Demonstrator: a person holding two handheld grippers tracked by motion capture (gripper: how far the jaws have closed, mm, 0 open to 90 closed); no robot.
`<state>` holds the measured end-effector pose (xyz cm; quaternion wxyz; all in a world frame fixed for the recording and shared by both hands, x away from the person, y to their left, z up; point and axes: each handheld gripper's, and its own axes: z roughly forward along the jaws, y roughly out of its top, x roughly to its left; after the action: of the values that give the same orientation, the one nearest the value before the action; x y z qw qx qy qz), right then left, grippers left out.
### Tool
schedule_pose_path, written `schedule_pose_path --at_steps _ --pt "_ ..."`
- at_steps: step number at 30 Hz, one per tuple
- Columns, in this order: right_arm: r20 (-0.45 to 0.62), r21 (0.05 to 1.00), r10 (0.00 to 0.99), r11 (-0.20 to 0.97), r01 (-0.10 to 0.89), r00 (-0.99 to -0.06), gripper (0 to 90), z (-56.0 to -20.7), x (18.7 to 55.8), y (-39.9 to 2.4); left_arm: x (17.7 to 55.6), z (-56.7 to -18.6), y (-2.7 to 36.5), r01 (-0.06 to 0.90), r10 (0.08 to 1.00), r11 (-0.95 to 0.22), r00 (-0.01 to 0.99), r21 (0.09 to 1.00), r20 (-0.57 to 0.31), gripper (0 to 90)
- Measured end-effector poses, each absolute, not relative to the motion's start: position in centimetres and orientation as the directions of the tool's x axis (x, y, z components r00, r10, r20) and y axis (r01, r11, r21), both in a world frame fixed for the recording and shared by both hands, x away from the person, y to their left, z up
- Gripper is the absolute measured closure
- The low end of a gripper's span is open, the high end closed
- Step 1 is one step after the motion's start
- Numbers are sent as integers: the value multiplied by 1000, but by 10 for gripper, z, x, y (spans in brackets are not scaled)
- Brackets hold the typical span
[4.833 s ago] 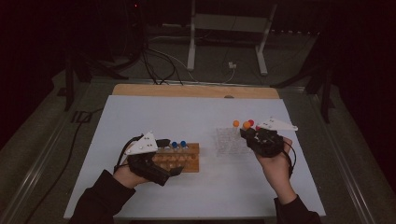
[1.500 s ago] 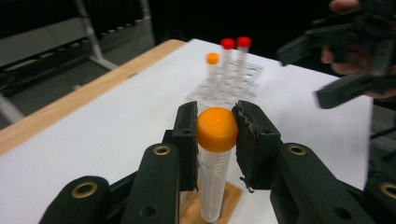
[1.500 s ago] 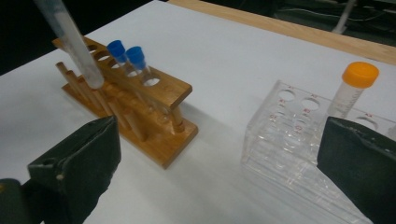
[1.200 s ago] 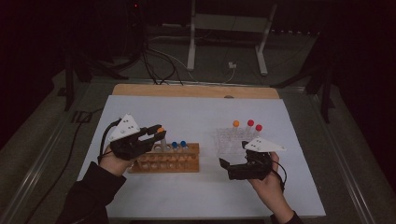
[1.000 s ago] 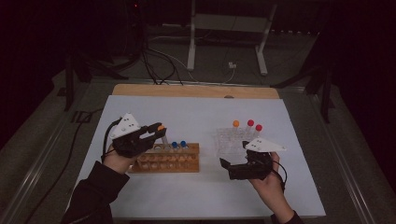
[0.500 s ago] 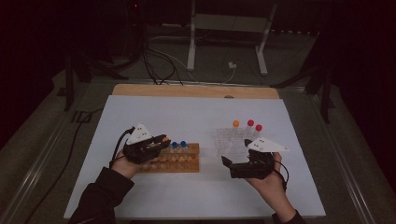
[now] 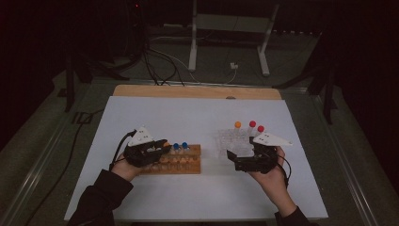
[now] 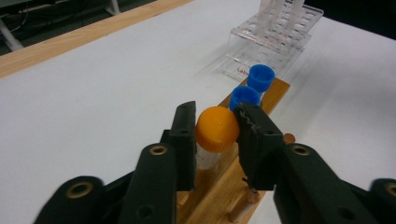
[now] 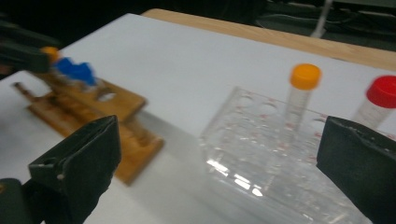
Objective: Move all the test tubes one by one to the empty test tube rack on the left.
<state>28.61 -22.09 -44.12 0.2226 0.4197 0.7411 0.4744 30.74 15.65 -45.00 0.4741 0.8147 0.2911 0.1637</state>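
Left tool [image 8: 215, 140] around smooth orange-capped tube [image 8: 216, 129]

Five capped tubes — two blue [image 7: 179, 146], two orange [image 8: 217, 128], one red [image 9: 384, 91].

The lower part of the orange-capped tube [image 8: 215, 135] is hidden behind the left gripper [image 8: 215, 140], so whether its pads press on the cap cannot be told. The wooden rack [image 9: 93, 109] is blurred in the right gripper view. The red-capped tube [image 9: 380, 100] is cut off by the picture's edge. In the high view, the clear rack [image 7: 234, 143] is partly covered by the right gripper [image 7: 244, 162].
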Motion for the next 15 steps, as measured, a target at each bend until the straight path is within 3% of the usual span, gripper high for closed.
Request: schedule_pose_path --at_steps 2,7,9,12,15 --pt "66 887 839 199 418 -540 55 -446 293 -224 304 -449 157 315 624 -391 781 865 -2 481" --pt "65 868 863 198 455 -500 167 -457 314 -228 298 -444 160 307 603 -383 798 871 -16 175" --pt "63 860 865 206 467 -497 267 -460 322 -228 295 -442 162 308 584 -378 811 873 -34 120" --pt "52 850 880 209 484 -472 310 -462 331 -227 291 -442 164 304 574 -383 818 872 -33 38" --pt "38 842 892 214 495 -450 402 -463 340 -225 289 -442 165 304 563 -384 826 872 -39 16"
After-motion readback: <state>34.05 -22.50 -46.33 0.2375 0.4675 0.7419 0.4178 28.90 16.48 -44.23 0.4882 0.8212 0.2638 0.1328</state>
